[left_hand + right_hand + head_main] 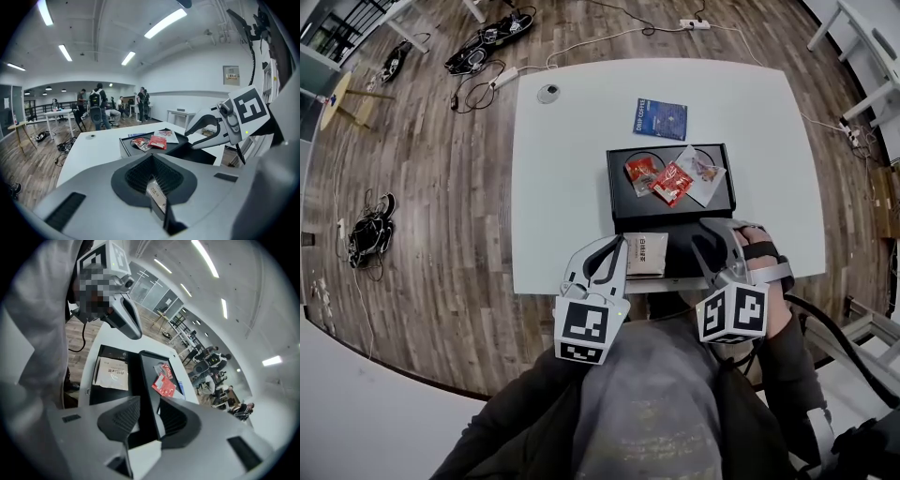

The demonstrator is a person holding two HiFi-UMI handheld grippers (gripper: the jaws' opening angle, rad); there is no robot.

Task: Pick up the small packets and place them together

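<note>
Two hand-held grippers hover side by side over the near edge of a white rectangular table [562, 169]. The left gripper [614, 246] [151, 157] has its jaws pressed together at the tips and pinches nothing. Through the slim slit behind those tips shows a strip of a beige printed paper packet [646, 255] [112, 373]. That packet lies flat just to the right of this gripper's tips, on a black flat panel [684, 261] that reaches across to the other gripper. The right gripper [722, 227] [149, 401] stands with its jaws spread and empty; only the panel and the rim of a black shallow tray [623, 211] show in the gap. That tray sits directly ahead of both grippers, beyond the panel, and holds three small packets close together. A bright red foil packet [671, 183] [158, 142] lies in the middle. A smaller red-and-clear packet [642, 172] lies just beside it toward the left gripper's side, and a pale clear-fronted packet [701, 173] just beside it toward the right gripper's side. Farther ahead still, past the tray and apart from it, a flat blue printed packet [661, 118] lies alone on the bare tabletop, well away from either gripper.
</note>
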